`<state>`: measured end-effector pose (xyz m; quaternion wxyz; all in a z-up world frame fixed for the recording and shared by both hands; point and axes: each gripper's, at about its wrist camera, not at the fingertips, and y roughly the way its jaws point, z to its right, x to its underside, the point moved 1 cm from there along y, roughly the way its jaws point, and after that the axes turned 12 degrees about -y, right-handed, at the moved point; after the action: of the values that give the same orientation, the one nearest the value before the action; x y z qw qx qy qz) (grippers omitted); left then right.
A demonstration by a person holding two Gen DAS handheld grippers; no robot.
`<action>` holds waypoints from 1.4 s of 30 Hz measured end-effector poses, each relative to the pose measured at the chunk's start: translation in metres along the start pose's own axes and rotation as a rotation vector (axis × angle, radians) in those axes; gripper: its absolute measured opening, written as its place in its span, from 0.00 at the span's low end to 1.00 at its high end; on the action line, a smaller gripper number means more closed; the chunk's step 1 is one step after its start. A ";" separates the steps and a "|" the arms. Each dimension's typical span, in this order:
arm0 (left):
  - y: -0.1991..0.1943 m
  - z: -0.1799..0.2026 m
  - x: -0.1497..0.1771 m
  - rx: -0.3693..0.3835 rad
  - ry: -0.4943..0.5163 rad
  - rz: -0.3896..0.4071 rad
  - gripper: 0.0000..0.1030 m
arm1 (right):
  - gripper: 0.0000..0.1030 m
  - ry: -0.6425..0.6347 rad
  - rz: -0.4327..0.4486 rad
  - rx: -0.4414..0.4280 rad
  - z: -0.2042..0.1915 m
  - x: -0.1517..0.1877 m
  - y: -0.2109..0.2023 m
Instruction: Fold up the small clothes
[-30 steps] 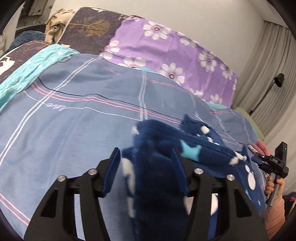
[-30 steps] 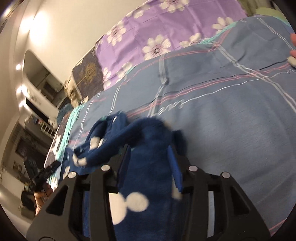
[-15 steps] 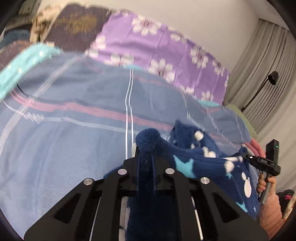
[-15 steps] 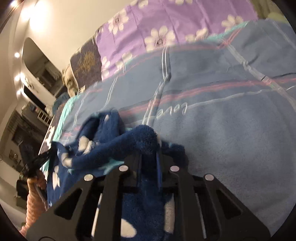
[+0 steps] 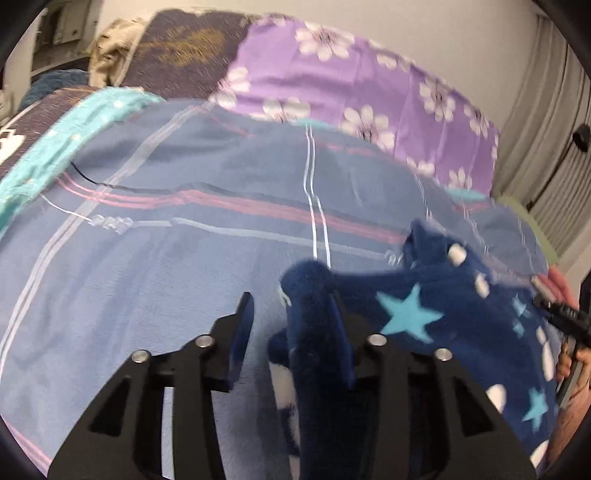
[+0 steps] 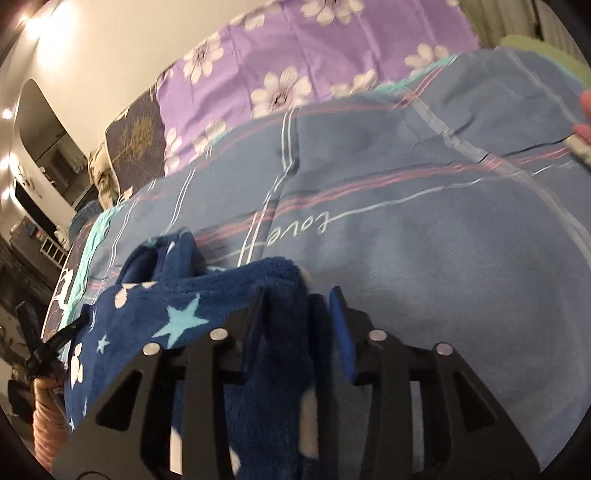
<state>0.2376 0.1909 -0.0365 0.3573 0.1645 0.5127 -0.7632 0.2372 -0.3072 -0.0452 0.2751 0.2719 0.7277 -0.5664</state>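
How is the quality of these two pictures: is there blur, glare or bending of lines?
Left wrist view: soft motion blur, strongest on the purple flowered cover; stripes on the blue blanket curve from the fisheye lens. Right wrist view: sharper, the word on the blanket is readable; bright lamp glare on the wall at upper left; dark corners in both.

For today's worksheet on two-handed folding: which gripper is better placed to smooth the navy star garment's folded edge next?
Neither clearly. The left gripper and the right gripper are both opening, each with an end of the navy garment between its fingers, on the blue bedspread.
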 end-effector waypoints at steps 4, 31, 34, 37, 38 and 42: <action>-0.046 0.022 0.003 0.135 0.011 0.050 0.41 | 0.36 -0.066 0.054 -0.035 -0.017 0.005 -0.038; -0.071 0.108 0.120 0.051 0.237 -0.083 0.66 | 0.12 -0.056 0.020 -0.001 0.017 0.063 -0.087; -0.080 0.165 0.134 0.187 0.300 -0.153 0.66 | 0.10 -0.096 -0.074 0.021 0.032 0.046 -0.074; -0.073 0.215 0.153 0.268 0.351 -0.219 0.66 | 0.10 -0.143 -0.199 -0.062 0.032 0.037 -0.041; -0.065 0.237 0.162 0.294 0.378 -0.255 0.66 | 0.10 -0.159 -0.229 -0.082 0.030 0.034 -0.029; -0.038 0.301 0.205 0.254 0.499 -0.326 0.68 | 0.12 -0.191 -0.238 -0.162 0.023 0.019 0.009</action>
<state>0.1035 -0.1494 -0.0113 0.0704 0.3054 0.5049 -0.8043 0.2324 -0.3258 -0.0694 0.2951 0.1058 0.7685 -0.5578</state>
